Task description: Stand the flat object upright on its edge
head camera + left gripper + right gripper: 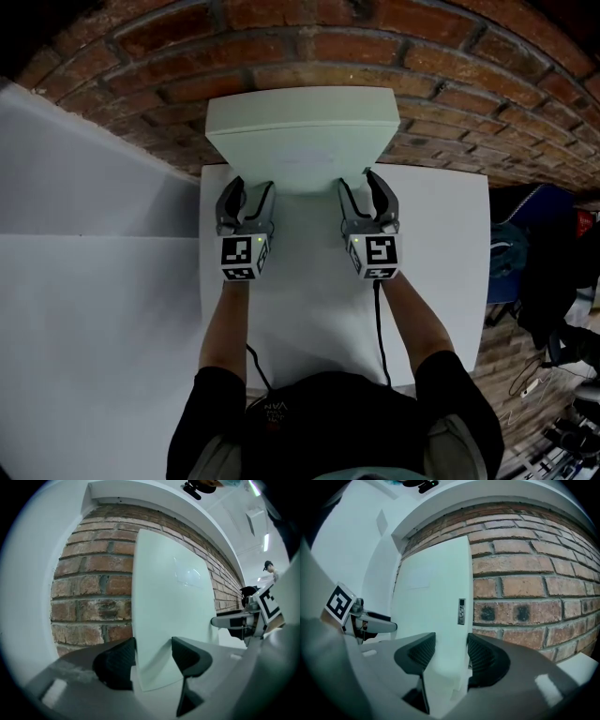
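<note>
The flat object (300,150) is a thick white slab standing nearly upright on its lower edge at the back of the white table (441,244), close to the brick wall. My left gripper (246,202) holds its lower left corner and my right gripper (368,192) its lower right corner. In the left gripper view the slab (168,597) fills the gap of the left gripper (153,660), between both pads. In the right gripper view the slab (431,602), with a small port strip (461,611) on its side, sits pressed between the pads of the right gripper (451,656).
The brick wall (375,56) rises right behind the slab. White panels (94,234) adjoin the table on the left. On the right, past the table edge, lie a blue bag (506,262), dark gear and cables on the floor.
</note>
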